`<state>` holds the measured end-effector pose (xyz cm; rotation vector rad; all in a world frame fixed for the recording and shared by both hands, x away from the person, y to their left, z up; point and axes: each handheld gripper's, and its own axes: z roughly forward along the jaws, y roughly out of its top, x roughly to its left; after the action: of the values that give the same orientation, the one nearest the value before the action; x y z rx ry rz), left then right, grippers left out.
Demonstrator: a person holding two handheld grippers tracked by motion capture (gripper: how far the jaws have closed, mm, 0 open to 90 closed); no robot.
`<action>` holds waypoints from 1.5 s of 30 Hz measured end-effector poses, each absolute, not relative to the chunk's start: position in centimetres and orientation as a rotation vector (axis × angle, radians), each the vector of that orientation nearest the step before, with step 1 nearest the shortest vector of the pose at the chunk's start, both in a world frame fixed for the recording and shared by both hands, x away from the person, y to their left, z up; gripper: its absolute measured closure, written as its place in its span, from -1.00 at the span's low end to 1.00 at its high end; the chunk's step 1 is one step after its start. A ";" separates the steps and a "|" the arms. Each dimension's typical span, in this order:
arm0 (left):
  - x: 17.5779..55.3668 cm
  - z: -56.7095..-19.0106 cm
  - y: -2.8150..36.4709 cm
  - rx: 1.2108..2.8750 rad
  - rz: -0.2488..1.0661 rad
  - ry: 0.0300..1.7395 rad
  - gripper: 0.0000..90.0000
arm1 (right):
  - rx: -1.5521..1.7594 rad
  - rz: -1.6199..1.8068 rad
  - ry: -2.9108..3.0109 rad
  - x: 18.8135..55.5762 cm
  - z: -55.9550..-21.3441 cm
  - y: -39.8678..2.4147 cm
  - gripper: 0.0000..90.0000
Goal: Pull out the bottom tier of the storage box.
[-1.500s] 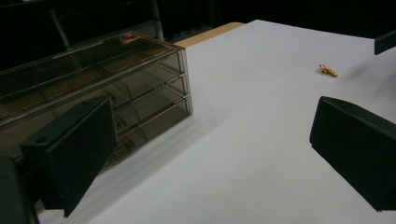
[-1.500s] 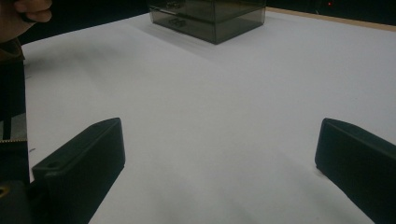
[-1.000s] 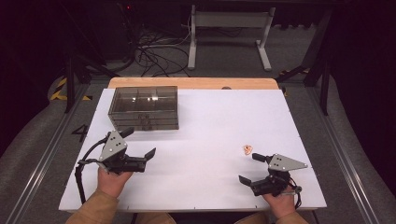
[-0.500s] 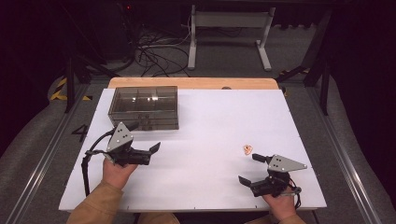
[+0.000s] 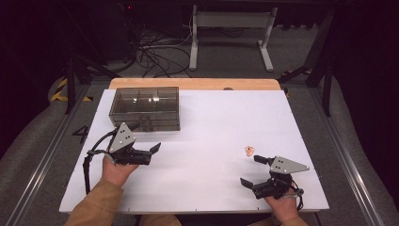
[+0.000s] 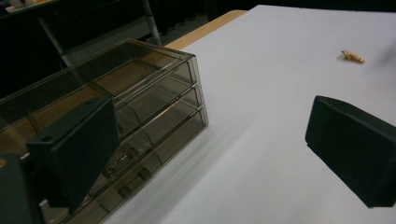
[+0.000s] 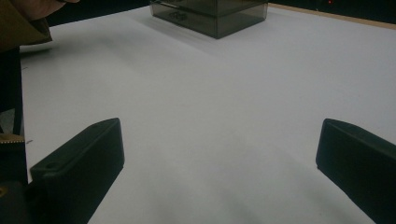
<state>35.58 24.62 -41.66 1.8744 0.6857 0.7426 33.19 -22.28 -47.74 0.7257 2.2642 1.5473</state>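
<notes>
Hand-held grippers are both sitting wide apart and gripping nothing: the left hand-held gripper (image 5: 148, 141) is hovering just before the smoky drawer box (image 5: 145, 108) (far-left bench (image 5: 211, 122)), the right hand-held gripper (image 5: 251, 170) near a small tan piece (image 5: 249, 150).

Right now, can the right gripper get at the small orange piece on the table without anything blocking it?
Probably yes. The right gripper is open, and the small orange piece lies alone on the bare white table just ahead of it, well apart from the drawer box.

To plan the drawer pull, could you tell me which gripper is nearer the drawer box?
Left. The left gripper sits just in front of the drawer box; the right gripper is far across the table.
</notes>
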 end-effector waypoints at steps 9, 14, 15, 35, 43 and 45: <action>35.1 -41.7 24.8 1.958 0.814 0.543 -0.65 | 0.722 1.550 2.270 33.2 -47.7 -22.3 -0.97; 34.9 -41.6 24.8 1.986 0.838 0.514 -0.54 | 0.719 1.552 2.275 33.2 -47.7 -22.3 -0.97; 34.9 -41.6 24.8 2.000 0.854 0.506 -0.53 | 0.719 1.552 2.276 33.2 -47.8 -22.3 -0.97; 34.5 -42.0 24.5 2.090 1.082 0.423 -0.33 | 0.722 1.550 2.279 33.2 -47.8 -22.2 -0.97; 34.5 -42.6 24.5 2.106 1.154 0.410 -0.24 | 0.720 1.551 2.280 33.2 -47.8 -22.2 -0.97; 34.5 -42.9 24.4 2.113 1.197 0.399 -0.21 | 0.720 1.551 2.280 33.2 -47.8 -22.2 -0.97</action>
<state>34.50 24.44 -42.87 2.1125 0.3992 1.1968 33.17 -22.24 -47.78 0.7202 2.2800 1.5513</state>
